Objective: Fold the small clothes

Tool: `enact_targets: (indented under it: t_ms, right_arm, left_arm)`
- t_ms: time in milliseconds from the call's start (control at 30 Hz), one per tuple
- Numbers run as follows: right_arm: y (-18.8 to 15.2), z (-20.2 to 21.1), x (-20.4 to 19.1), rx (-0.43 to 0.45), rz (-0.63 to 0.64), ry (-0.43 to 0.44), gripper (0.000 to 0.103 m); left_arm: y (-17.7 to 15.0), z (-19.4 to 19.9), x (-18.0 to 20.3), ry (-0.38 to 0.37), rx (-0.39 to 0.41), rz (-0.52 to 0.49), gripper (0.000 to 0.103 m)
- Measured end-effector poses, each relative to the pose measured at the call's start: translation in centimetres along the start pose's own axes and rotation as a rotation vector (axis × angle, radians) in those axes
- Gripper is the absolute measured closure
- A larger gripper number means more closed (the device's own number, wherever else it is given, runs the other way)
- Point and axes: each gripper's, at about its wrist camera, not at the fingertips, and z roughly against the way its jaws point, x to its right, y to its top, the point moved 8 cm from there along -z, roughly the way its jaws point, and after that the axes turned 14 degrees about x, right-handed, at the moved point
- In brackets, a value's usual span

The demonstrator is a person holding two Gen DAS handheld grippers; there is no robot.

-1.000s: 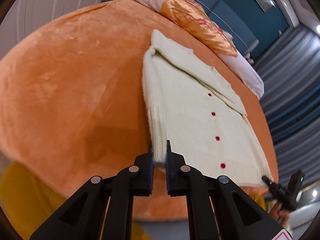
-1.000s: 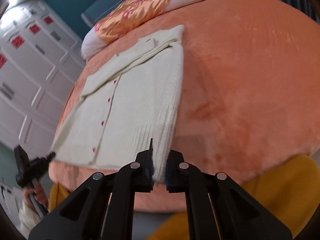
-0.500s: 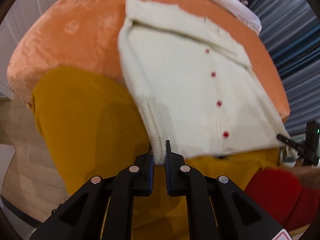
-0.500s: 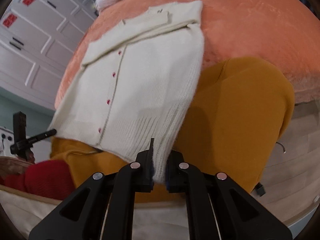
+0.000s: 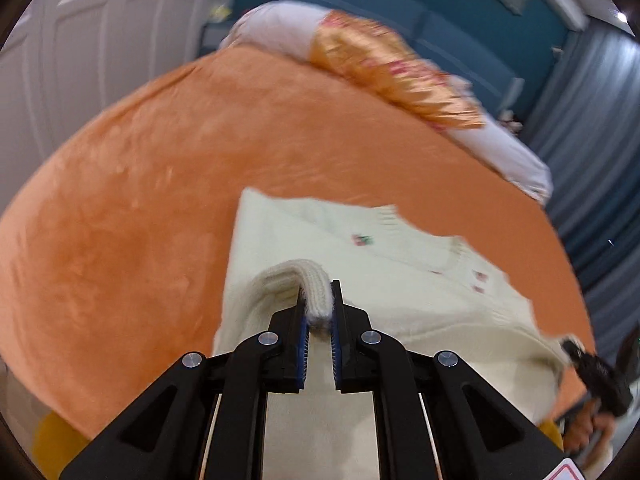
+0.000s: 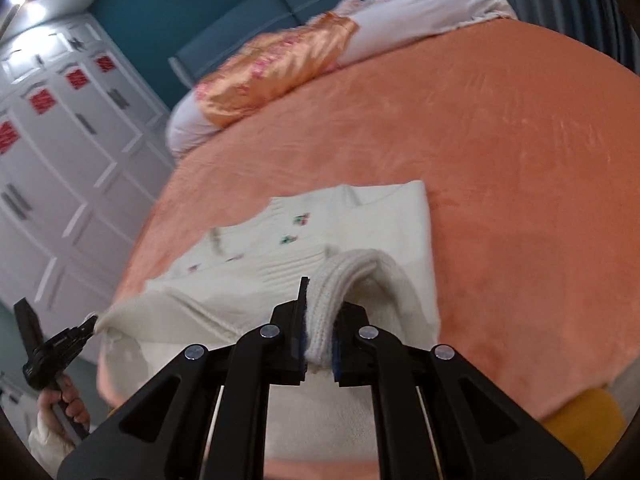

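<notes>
A cream knit cardigan [image 5: 400, 280] lies on the orange bedspread [image 5: 140, 200], its lower part lifted and carried over its upper part. My left gripper [image 5: 318, 312] is shut on one ribbed hem corner. My right gripper [image 6: 320, 344] is shut on the other hem corner of the cardigan [image 6: 360, 232]. The right gripper [image 5: 596, 372] also shows at the right edge of the left wrist view, and the left gripper [image 6: 52, 348] at the left edge of the right wrist view. Small embroidered marks show on the cardigan's upper part.
An orange satin pillow [image 5: 392, 76] and a white pillow [image 5: 508, 152] lie at the head of the bed, against a teal headboard [image 6: 240, 28]. White wardrobe doors [image 6: 52, 160] stand on one side. A mustard bed skirt [image 6: 584, 412] hangs below the bedspread [image 6: 520, 160].
Both grippers have lifted the hem from hanging over the bed's edge and carried it forward over the cardigan's body. The red buttons are now covered by the fold.
</notes>
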Motion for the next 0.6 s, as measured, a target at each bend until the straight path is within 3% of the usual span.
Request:
enact_targets:
  t_ms: [133, 200, 233, 267, 300, 367, 433, 600]
  right_arm:
    - [-1.1, -1.5, 1.9, -0.016, -0.075, -0.026, 0.091]
    - [-0.8, 0.0, 1.9, 0.025, -0.091, -0.007, 0.082]
    - [0.0, 1.4, 2.0, 0.074, -0.084, -0.002, 0.065]
    - [0.8, 3.0, 2.1, 0.133, -0.078, -0.009, 0.046]
    - [1.1, 4.2, 2.2, 0.176, -0.079, -0.009, 0.041]
    - [1.8, 6.7, 2.6, 0.246, -0.097, 0.024, 0.036]
    - [1.5, 7.3, 3.0, 0.24, -0.083, 0.024, 0.036]
    - [0.3, 4.0, 1.9, 0.139, 0.103, -0.046, 0.036]
  left_arm:
    - [-1.9, -2.9, -1.3, 0.072, -0.032, 0.017, 0.092]
    - [-1.6, -1.6, -1.2, 0.078, 0.012, 0.036, 0.075]
    - [-1.1, -0.5, -0.9, 0.084, 0.049, 0.018, 0.06]
    - [-0.6, 0.8, -0.7, 0.078, 0.091, -0.01, 0.052]
    - [-0.3, 1.7, -0.4, 0.075, 0.124, -0.029, 0.034]
    - [0.4, 4.2, -0.1, 0.064, 0.204, -0.06, 0.021]
    - [0.5, 4.7, 0.1, 0.029, 0.205, -0.071, 0.017]
    - [-1.1, 1.3, 0.2, 0.0, 0.066, -0.083, 0.017]
